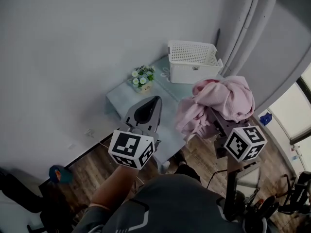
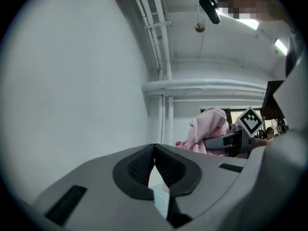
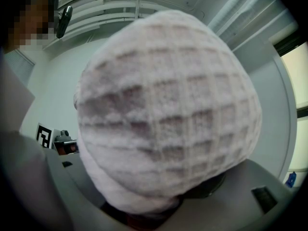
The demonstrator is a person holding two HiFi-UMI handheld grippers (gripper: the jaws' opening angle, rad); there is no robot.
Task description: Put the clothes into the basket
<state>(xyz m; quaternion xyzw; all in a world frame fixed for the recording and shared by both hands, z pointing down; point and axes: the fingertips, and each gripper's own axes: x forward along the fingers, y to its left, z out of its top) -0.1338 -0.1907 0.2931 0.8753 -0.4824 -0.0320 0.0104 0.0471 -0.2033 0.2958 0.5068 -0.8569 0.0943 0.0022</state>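
Note:
A bundle of pink waffle-knit clothes hangs in the air, with my right gripper shut on it. In the right gripper view the pink clothes fill nearly the whole picture and hide the jaws. The white slotted basket stands at the far end of the small table, beyond and left of the bundle, and looks empty. My left gripper is held over the table's near part, shut with nothing in it. From the left gripper view its jaws meet at the tips, and the pink clothes show at the right.
A pale blue-grey table stands against the wall, with a small pot of flowers on it left of the basket. Grey pipes or curtain folds rise behind the basket. Wood floor lies below, with a blue object at the left.

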